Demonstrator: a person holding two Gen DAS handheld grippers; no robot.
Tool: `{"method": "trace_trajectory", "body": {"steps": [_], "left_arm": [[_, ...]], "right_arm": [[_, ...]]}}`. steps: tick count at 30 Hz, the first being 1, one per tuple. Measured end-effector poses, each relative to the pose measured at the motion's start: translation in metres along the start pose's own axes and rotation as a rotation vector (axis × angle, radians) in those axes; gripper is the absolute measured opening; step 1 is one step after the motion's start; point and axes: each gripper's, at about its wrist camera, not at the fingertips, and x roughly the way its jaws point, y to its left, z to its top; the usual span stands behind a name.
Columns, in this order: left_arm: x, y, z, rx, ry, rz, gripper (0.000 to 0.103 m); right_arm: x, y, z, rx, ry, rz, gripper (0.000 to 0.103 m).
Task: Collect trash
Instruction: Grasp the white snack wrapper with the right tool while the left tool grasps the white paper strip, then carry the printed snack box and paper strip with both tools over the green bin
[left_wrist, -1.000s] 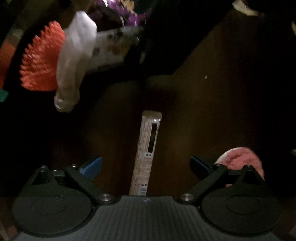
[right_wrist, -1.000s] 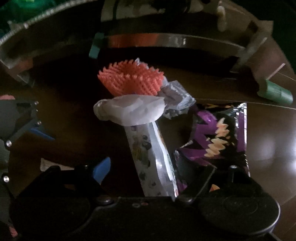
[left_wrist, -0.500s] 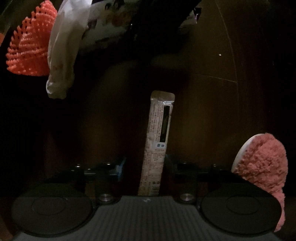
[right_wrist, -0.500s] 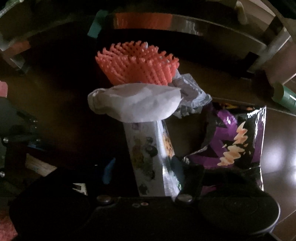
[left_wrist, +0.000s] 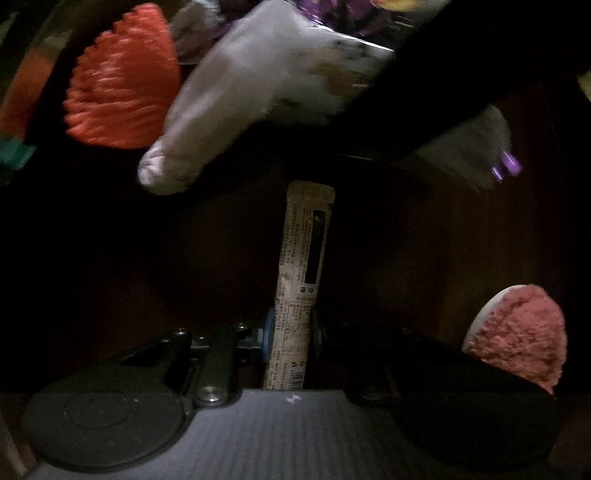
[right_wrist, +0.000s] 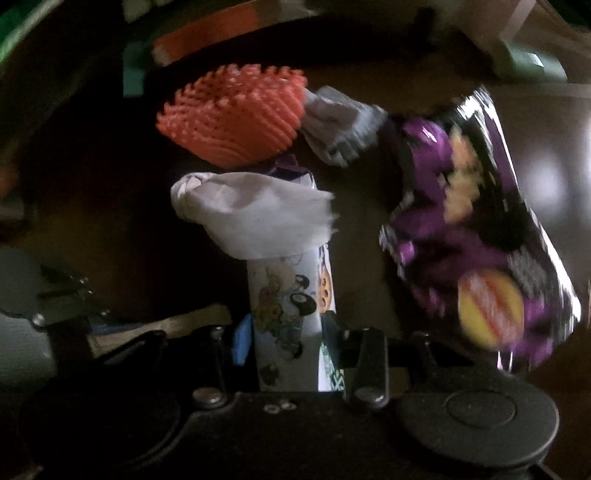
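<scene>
A narrow beige stick wrapper lies lengthwise on the dark wooden table. My left gripper points down over it, jaws closing, with both pads pressed against its near end. In the right wrist view a white cartoon-printed wrapper stands between the closing jaws of my right gripper, which touch it on both sides. A crumpled white tissue lies across that wrapper's far end. An orange foam net, a grey crumpled wrapper and a purple snack bag lie around it.
A pink fluffy slipper sits to the right of the left gripper. The left gripper's body shows at the left edge of the right wrist view. Boxes and green items crowd the table's far side.
Both grippers' jaws have come in from wide apart onto their wrappers. The right wrist view has rolled, and the tissue, net and purple bag now look blurred and shifted.
</scene>
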Motion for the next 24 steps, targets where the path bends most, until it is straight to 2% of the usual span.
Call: {"method": "trace_trajectory", "body": {"steps": [6,12,18,24], "left_arm": [[-0.040,0.013,0.001,-0.086,0.032,-0.033,0.020],[-0.109,0.032,0.005,-0.151,0.022,-0.071,0.020],[-0.216,0.037,0.007,-0.187,-0.016,-0.101,0.020],[-0.357,0.050,0.014,-0.228,-0.106,-0.103,0.020]], "right_arm": [[-0.049,-0.006,-0.014,0.228,0.042,0.016,0.040],[-0.128,-0.004,-0.027,0.385,0.015,0.027,0.040],[-0.229,0.007,-0.030,0.469,-0.032,0.045,0.040],[-0.352,0.030,-0.014,0.472,-0.112,0.030,0.040]]}}
